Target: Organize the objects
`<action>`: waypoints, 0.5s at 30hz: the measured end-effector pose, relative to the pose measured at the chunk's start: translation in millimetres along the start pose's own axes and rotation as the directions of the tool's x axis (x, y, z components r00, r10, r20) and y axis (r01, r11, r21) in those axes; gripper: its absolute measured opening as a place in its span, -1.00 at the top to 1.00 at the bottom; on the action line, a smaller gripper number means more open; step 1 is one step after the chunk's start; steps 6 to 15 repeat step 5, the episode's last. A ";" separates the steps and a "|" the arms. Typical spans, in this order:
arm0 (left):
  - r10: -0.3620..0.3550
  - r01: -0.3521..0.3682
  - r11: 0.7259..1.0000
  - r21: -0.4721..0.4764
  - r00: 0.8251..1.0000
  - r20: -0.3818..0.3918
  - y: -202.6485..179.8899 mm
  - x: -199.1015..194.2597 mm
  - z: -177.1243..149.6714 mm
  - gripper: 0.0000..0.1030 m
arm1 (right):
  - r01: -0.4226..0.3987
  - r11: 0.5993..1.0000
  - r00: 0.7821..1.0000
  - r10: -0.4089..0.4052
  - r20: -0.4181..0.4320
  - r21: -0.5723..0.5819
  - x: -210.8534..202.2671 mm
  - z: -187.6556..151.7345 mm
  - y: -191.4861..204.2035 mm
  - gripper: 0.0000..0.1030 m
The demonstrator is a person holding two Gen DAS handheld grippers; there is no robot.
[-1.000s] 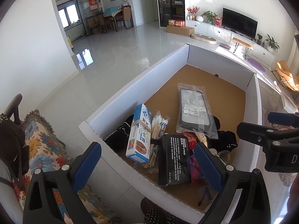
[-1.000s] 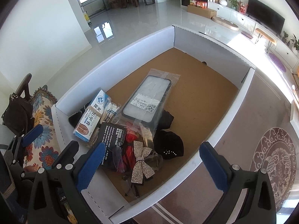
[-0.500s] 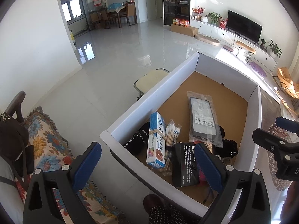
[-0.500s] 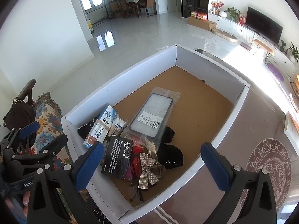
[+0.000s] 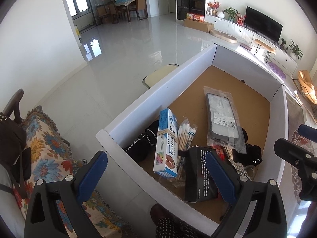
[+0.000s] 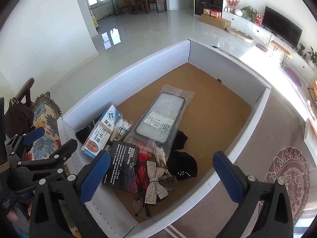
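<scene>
Change: both hand-held grippers have lifted back from the box, so its near-left corner and the chair beyond its left wall now show.
Left hand-held gripper (image 5: 156, 175): fingers spread wide, nothing between them, hovering above the near-left corner.
Blue carton (image 6: 102, 130): near left in the white box (image 6: 126, 73), propped on its edge against a black pouch (image 5: 141, 145).
Cotton swabs (image 6: 121, 130): just right of the carton, touching it.
Black card (image 6: 120, 165): near edge, overlapping the swabs' ends and red packets.
Phone case bag (image 6: 161, 120): middle, lying flat, its near end on the pile.
Bow (image 6: 155, 180): near right, over glasses, beside a black cap (image 6: 183, 168).
Right hand-held gripper (image 6: 161, 176): fingers spread, empty, above the bow.
Advice: probably take top pieces first; pinch the carton across its narrow faces.
</scene>
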State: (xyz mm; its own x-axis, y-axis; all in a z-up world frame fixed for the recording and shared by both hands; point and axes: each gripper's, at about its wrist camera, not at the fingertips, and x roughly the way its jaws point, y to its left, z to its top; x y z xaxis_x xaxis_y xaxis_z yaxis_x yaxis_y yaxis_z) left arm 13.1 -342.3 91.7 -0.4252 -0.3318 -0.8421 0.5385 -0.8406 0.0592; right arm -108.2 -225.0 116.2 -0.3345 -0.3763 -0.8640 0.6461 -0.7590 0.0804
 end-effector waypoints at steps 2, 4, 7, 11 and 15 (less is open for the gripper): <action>-0.009 0.009 1.000 -0.012 1.000 0.007 0.3 0.4 -1.0 -0.96 | 0.002 1.000 1.000 -0.002 0.003 -0.004 -0.7 0.1 0.9 -1.00; -0.012 0.013 1.000 -0.023 0.999 0.029 0.2 -2.1 -2.0 -0.96 | 0.003 1.000 1.000 -0.003 0.006 -0.007 -1.1 0.5 2.3 -1.00; -0.011 0.012 1.000 -0.027 0.999 0.030 -0.4 -2.8 -2.0 -0.96 | 0.003 1.000 1.000 -0.003 0.008 -0.009 -0.9 0.9 3.1 -1.00; -0.011 0.012 1.000 -0.027 0.999 0.030 -0.4 -2.8 -2.0 -0.96 | 0.003 1.000 1.000 -0.003 0.008 -0.009 -0.9 0.9 3.1 -1.00; -0.011 0.012 1.000 -0.027 0.999 0.030 -0.4 -2.8 -2.0 -0.96 | 0.003 1.000 1.000 -0.003 0.008 -0.009 -0.9 0.9 3.1 -1.00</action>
